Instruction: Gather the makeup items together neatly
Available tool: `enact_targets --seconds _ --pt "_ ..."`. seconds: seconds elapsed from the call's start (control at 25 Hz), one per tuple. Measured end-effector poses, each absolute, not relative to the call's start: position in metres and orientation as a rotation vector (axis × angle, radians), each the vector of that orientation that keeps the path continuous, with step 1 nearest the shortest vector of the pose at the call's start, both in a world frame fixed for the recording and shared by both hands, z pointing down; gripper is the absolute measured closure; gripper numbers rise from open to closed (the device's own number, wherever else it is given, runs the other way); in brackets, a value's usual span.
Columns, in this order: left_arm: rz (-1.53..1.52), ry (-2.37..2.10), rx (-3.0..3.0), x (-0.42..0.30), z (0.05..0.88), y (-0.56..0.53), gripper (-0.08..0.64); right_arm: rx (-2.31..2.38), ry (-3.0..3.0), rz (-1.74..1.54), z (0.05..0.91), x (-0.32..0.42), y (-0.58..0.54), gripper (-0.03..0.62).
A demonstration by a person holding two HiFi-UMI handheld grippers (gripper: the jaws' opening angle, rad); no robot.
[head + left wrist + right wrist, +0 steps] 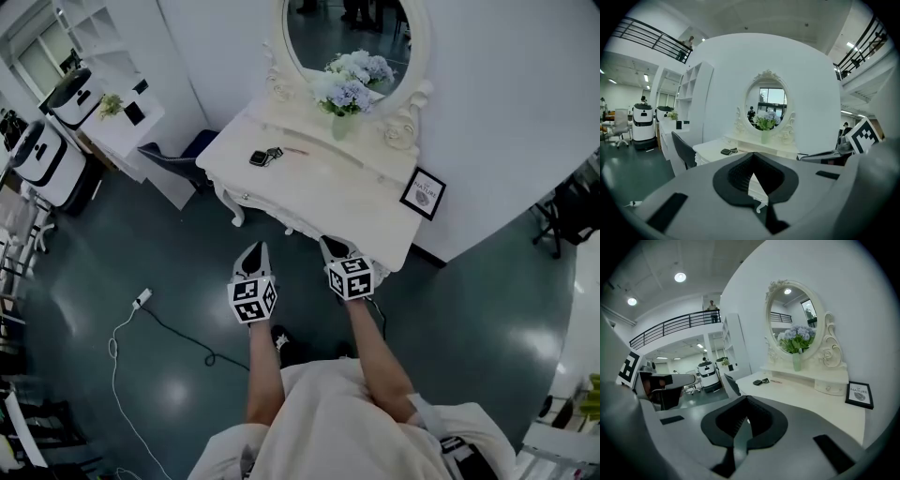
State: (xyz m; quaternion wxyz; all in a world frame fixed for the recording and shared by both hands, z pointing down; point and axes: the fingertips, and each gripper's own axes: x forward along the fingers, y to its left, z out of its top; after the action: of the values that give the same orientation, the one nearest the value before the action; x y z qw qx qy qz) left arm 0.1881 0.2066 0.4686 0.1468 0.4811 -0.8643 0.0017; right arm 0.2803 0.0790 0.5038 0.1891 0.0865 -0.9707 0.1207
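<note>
- Both tools are seen together only in the head view: left tool [253, 251] and right tool [336, 247], held side by side near the table's [361, 211] front edge.
- The floor cable [178, 333] at 7 o'clock of the left tool is shown only there.
- The framed picture [423, 193] at the table's right end is picked up in the head and right gripper views, not in the left gripper view.
- In the left gripper view the right tool is caught at the 3 o'clock edge; in the right gripper view the left tool is caught at the 9 o'clock edge.
- Makeup items [266, 156]: a small dark cluster is laid on the table's left part, with a thin stick [296, 150] just beside it at 3 o'clock.
- The cluster is placed at 12 o'clock of the left tool and 11 o'clock of the right tool, well apart from both.
- Left tool: jaws are pressed together, nothing pinched, nothing touched.
- Right tool: jaws are likewise pressed together, nothing held.
</note>
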Motion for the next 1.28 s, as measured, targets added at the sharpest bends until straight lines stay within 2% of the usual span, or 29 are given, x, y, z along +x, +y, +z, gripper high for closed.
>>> enact_targets --seconds 0.64,1.28 --pt "0.013 -2.421 1.514 0.070 0.480 0.207 0.545 0.335 -2.691 0.365 0.524 0.175 0.101 0.552" --pt "0.026 -2.384 1.564 0.014 0.495 0.226 0.546 0.457 -2.668 0.375 0.541 0.140 0.099 0.552"
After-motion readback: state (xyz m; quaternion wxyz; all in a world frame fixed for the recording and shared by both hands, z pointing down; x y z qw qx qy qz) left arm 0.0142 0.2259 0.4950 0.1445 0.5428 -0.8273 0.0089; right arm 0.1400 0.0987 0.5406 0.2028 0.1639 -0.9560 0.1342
